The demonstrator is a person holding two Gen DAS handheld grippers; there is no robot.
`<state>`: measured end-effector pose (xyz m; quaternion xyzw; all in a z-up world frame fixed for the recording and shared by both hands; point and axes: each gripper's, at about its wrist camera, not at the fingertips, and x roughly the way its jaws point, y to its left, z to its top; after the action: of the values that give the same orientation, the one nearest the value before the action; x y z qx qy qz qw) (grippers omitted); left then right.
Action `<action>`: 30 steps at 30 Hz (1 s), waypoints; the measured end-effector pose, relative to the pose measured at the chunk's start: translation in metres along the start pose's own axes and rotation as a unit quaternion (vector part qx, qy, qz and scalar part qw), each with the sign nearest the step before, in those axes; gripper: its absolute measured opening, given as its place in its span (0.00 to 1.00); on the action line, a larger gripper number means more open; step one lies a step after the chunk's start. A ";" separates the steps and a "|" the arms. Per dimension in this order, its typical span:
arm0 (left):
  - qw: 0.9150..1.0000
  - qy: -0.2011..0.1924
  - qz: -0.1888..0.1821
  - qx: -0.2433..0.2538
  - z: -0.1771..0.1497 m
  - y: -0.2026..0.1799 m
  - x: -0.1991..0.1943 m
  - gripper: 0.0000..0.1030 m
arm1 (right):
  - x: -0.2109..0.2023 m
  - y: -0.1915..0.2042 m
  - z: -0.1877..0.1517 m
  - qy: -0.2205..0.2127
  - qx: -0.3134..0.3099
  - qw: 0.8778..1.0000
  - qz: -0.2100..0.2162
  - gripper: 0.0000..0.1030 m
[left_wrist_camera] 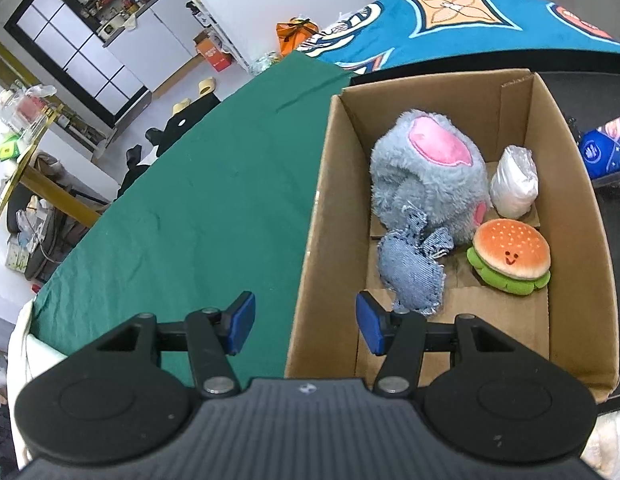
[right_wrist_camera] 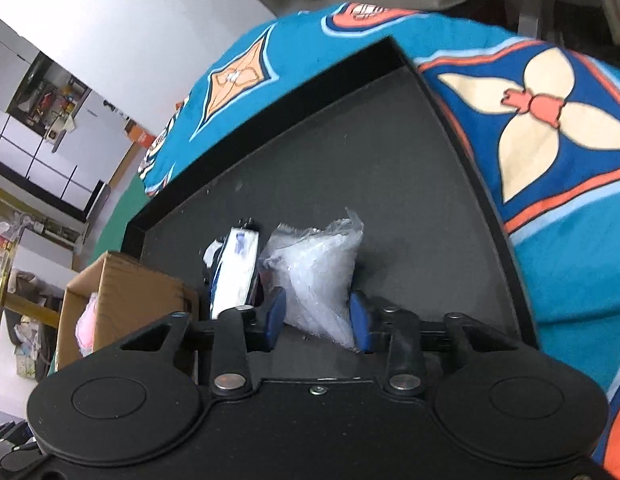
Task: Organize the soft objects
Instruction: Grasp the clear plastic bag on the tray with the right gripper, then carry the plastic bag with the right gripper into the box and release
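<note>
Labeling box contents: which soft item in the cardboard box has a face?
The burger plush: a red smiley on its orange bun. The others show none.

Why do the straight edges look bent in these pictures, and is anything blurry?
Left wrist view: the wide lens bows the brown cardboard box and green tablecloth; toys look sharp. Right wrist view: the black tray rim curves, and the crinkly clear plastic bag looks slightly smeared.

The cardboard box [left_wrist_camera: 450, 216] is viewed steeply from above, close over its near-left wall, in the left wrist view. In the right wrist view it is glimpsed lower left, shared.
</note>
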<state>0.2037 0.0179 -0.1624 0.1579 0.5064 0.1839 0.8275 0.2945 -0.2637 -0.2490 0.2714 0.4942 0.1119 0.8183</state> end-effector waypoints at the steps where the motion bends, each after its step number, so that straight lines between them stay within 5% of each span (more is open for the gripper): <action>1: 1.000 0.000 -0.001 0.005 0.000 -0.002 0.000 0.53 | 0.000 0.001 0.000 0.001 -0.003 1.000 0.002 0.23; 7: 1.000 -0.005 -0.004 0.012 -0.004 -0.001 -0.004 0.53 | -0.007 0.005 -0.003 -0.003 -0.019 1.000 0.003 0.14; 30: 0.998 -0.035 -0.046 -0.009 -0.009 0.010 -0.015 0.53 | -0.073 0.009 -0.006 -0.073 -0.031 0.997 -0.014 0.13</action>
<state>0.1879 0.0199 -0.1503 0.1334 0.4824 0.1439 0.8537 0.2541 -0.2868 -0.1913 0.2460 0.4335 0.0956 0.8616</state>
